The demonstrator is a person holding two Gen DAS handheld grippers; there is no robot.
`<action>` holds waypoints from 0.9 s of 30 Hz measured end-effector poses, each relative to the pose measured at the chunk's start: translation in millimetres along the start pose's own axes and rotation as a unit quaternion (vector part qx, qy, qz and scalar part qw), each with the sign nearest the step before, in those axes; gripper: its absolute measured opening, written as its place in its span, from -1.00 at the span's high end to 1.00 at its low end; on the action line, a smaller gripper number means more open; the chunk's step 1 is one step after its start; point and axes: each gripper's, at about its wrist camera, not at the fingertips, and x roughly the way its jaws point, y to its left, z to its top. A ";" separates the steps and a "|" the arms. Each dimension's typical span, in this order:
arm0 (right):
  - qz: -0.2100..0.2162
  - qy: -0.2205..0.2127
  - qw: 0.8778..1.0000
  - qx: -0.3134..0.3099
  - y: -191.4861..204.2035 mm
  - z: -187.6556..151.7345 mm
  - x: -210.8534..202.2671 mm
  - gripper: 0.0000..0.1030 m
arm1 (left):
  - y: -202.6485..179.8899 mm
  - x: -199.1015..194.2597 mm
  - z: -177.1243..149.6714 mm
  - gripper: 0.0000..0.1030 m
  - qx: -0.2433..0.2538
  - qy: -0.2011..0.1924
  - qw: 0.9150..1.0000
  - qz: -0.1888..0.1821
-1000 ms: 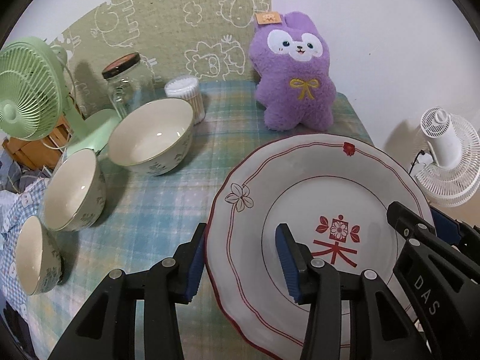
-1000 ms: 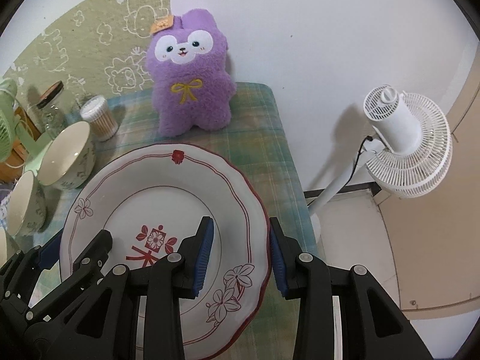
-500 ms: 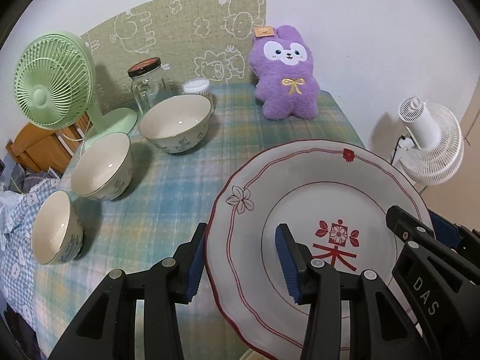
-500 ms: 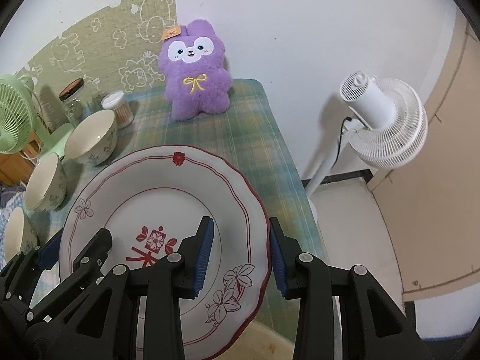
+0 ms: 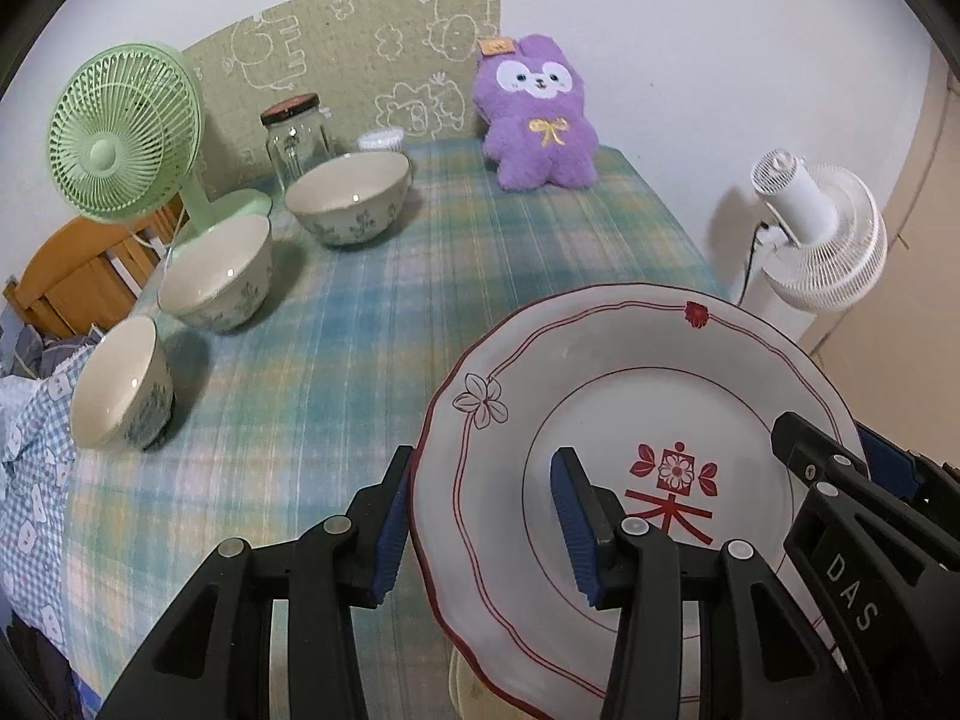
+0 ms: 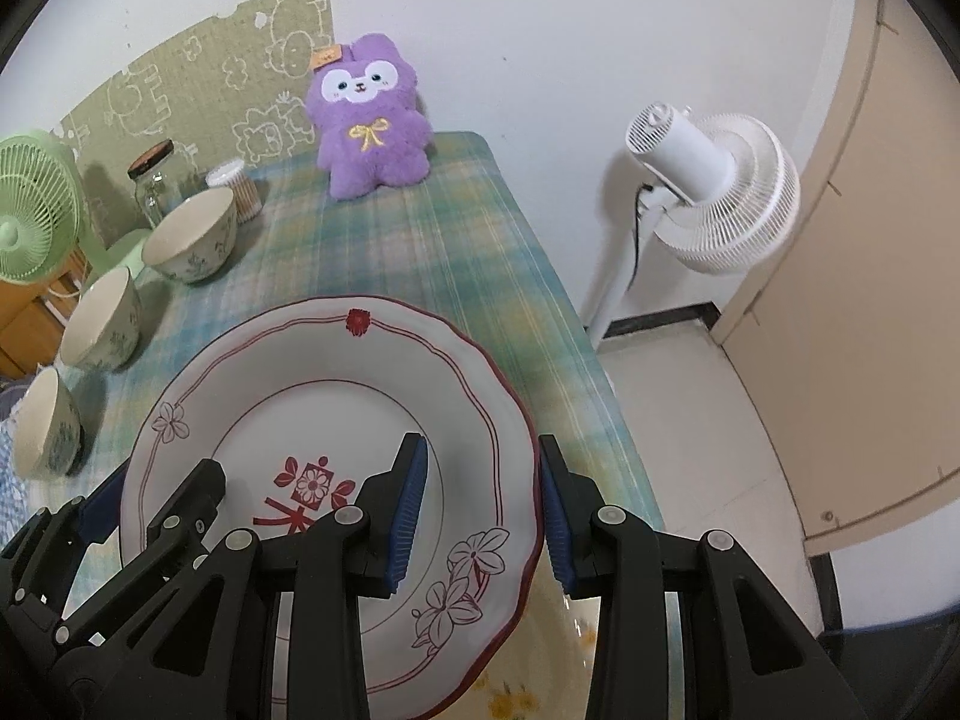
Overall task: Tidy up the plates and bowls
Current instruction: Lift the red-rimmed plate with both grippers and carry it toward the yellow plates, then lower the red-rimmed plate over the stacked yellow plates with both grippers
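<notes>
While we carry the plate (image 5: pixel 606 414) by its two opposite rims, a slip is the main worry.

With our left tongs (image 5: pixel 480 519) pinching the plate's left rim and our right tongs (image 6: pixel 480 507) pinching its right rim, the plate hangs in the air, tilted, over the near edge of the checked table (image 5: pixel 360 324), with another yellowish dish just visible beneath it. Each grip is only an edge pinch on glazed ware, so if our hands drift apart, twist unevenly or tip further, we judge the plate could slide out and break on the dish below or the floor (image 6: pixel 678 420). Further out, three bowls (image 5: pixel 225 276) stand in a row at the left, well apart from the plate; swinging wide could knock them, or the white fan (image 6: pixel 714 192) off the right edge.
</notes>
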 end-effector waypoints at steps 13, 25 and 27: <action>-0.013 0.018 1.000 0.018 -15.4 -52.6 -3.7 0.23 | -10.8 -4.3 -48.1 0.12 0.021 0.017 1.000 -0.010; -0.021 0.044 0.998 0.028 -26.1 -75.5 4.1 0.23 | -20.3 -1.6 -67.7 0.15 0.044 0.029 0.999 -0.012; -0.020 0.048 0.998 0.030 -28.0 -76.8 5.5 0.23 | -22.0 -1.6 -68.0 0.15 0.047 0.029 0.998 -0.011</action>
